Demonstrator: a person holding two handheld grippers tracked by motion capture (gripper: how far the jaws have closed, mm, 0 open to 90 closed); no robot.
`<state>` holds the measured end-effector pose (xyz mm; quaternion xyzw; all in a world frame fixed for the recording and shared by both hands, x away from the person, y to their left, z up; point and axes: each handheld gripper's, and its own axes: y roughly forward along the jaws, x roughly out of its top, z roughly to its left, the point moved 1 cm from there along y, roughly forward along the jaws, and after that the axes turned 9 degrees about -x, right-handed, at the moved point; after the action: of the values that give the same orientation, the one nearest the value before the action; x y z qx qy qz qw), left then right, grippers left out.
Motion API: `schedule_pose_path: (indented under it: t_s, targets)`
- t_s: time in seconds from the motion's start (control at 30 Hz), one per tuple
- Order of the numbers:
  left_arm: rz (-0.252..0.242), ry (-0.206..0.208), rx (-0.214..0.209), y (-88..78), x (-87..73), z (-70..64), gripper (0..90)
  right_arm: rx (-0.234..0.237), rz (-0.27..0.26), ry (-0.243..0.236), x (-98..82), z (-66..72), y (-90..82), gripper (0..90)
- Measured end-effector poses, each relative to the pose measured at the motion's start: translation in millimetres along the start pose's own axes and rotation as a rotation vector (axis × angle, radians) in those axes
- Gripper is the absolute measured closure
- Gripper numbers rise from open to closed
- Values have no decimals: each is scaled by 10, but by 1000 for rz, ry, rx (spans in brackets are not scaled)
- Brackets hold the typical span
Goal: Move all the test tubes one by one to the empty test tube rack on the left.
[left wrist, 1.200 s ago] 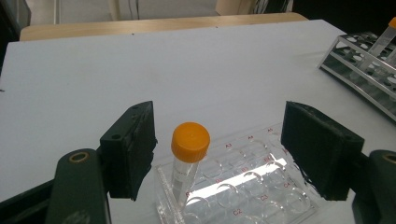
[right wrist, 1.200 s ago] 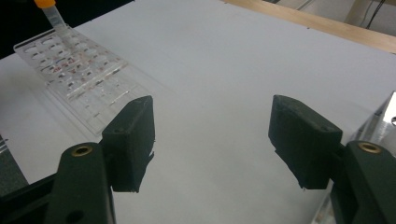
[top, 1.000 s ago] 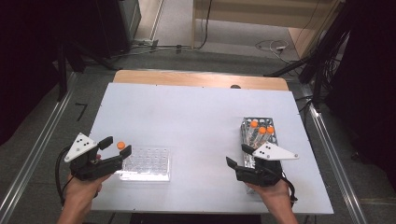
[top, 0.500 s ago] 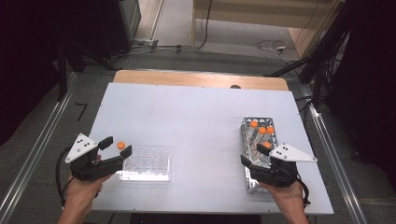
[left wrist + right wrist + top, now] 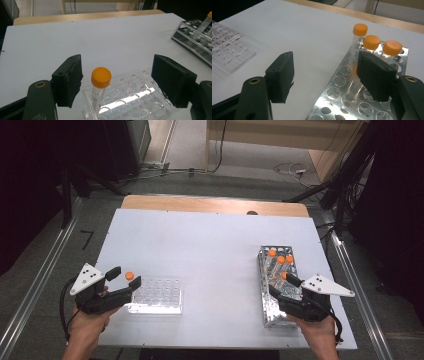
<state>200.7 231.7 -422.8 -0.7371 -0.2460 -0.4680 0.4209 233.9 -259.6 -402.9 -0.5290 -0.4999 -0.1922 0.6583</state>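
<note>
Orange-capped tube (image 5: 100, 86) stands upright in the corner well of the clear well plate (image 5: 156, 295), near the desk's front-left corner. Left claw (image 5: 117, 80) is wide open, tube just off its left jaw, nothing gripped. I'd centre it, then close below the cap. Right claw (image 5: 329, 75) gapes empty over the metal rack (image 5: 342, 100) by the front-right corner, four capped tubes in it.
</note>
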Motion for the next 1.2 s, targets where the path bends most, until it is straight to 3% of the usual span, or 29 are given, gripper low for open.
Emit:
schedule_pose_path:
  t_s: [0.37,0.57,0.73,0.93,1.2]
  targets:
    - [-1,-2,4,-1,-3,-3,254,-72,4,33,-90,-158,104,285]
    - [-2,-2,7,-3,-5,2,254,-114,8,91,-217,-179,258,285]
    - [-2,-2,8,-3,-5,1,255,-130,11,109,-248,-161,294,366]
    - [-1,-1,8,-1,-5,-5,255,-140,74,133,-242,-164,345,489]
    - [4,2,10,3,-13,-6,255,-161,108,143,-242,-143,382,581]
